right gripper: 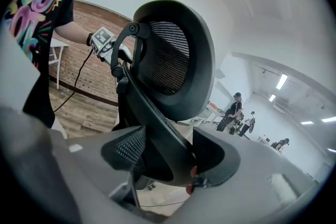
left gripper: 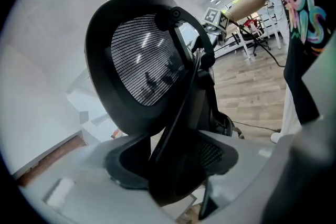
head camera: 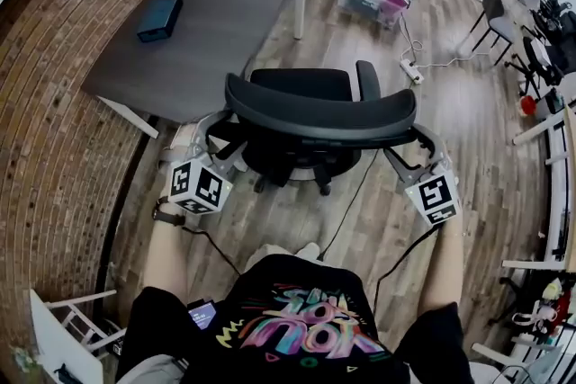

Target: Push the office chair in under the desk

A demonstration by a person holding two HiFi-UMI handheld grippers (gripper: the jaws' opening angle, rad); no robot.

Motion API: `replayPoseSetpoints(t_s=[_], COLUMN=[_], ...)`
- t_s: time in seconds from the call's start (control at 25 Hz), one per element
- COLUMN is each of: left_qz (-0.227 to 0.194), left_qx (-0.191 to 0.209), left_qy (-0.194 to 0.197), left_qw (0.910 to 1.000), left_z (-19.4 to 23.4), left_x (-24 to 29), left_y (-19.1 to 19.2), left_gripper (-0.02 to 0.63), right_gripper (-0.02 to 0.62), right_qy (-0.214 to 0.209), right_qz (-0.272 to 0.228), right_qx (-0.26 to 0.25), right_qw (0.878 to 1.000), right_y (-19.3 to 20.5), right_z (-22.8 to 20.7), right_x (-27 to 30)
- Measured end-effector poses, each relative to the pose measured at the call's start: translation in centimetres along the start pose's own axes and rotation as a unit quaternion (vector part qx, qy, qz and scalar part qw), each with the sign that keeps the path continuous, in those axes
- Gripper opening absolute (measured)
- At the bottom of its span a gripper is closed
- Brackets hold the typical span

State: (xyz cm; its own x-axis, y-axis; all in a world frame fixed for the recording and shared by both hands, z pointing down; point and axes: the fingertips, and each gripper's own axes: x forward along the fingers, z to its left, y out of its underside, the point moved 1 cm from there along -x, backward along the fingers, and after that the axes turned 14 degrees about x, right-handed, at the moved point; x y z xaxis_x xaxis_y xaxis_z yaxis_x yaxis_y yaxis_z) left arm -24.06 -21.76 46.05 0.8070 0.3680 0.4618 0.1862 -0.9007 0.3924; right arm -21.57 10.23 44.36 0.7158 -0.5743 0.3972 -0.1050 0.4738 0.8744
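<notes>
The left gripper and the right gripper each have fingers closed on a side of the office chair, which stands near the desk.

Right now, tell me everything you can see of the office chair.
The office chair is black, with a curved mesh backrest in a plastic-looking frame, a rear spine, padded seat, one armrest showing and a wheeled base. It stands upright on the wood floor at the grey desk's near edge, not yet under it. The left claw and right claw grip the backrest's two ends.
</notes>
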Motion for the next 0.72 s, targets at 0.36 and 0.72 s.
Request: replayPoseSetpoints(t_s=[0.36, 0.72], left_qz=[0.013, 0.014], left_qx=[0.010, 0.010], left_qy=[-0.002, -0.016], left_qw=[0.9999, 0.9997], left_z=[2.0, 4.0], left_x=[3.6, 8.0], left_y=[0.6, -0.4], left_gripper=[0.245, 0.229], right_gripper=[0.285, 0.298], right_qy=[-0.036, -0.058], right_qz=[0.007, 0.011], right_qx=[-0.012, -0.019], right_qw=[0.999, 0.998], right_y=[-0.7, -0.8], right_z=[-5.3, -11.5], right_x=[5.4, 10.7])
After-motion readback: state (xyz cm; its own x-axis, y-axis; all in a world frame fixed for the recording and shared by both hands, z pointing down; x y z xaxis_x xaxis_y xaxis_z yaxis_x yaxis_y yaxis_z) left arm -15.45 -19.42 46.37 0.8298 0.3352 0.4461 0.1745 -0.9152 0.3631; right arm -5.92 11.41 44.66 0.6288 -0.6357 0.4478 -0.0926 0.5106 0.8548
